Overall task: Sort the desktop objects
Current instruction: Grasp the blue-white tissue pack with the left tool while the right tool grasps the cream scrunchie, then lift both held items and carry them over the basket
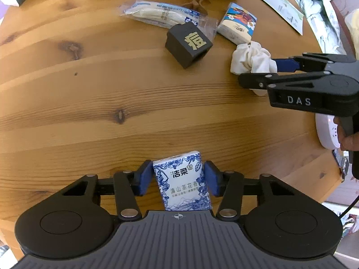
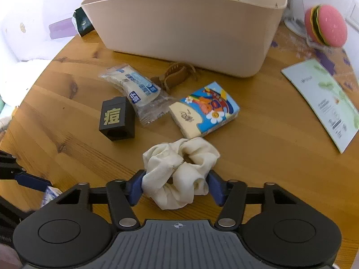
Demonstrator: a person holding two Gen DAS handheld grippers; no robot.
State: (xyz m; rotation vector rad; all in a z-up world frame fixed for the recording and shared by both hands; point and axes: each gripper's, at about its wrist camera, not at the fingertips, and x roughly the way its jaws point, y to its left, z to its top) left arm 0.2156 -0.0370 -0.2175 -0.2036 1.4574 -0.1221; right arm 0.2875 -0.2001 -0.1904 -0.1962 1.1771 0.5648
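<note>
My left gripper is shut on a blue-and-white tissue pack just above the wooden table. My right gripper is shut on a cream fabric scrunchie; the scrunchie also shows in the left wrist view. On the table lie a black cube with a gold character, a clear wrapped packet, a colourful cartoon tissue pack and a brown leather strap. A beige bin stands behind them.
A pale green leaflet lies at the right. A pink burger-shaped toy sits at the far right. A dark green packet is left of the bin. A white round device sits by the table's right edge.
</note>
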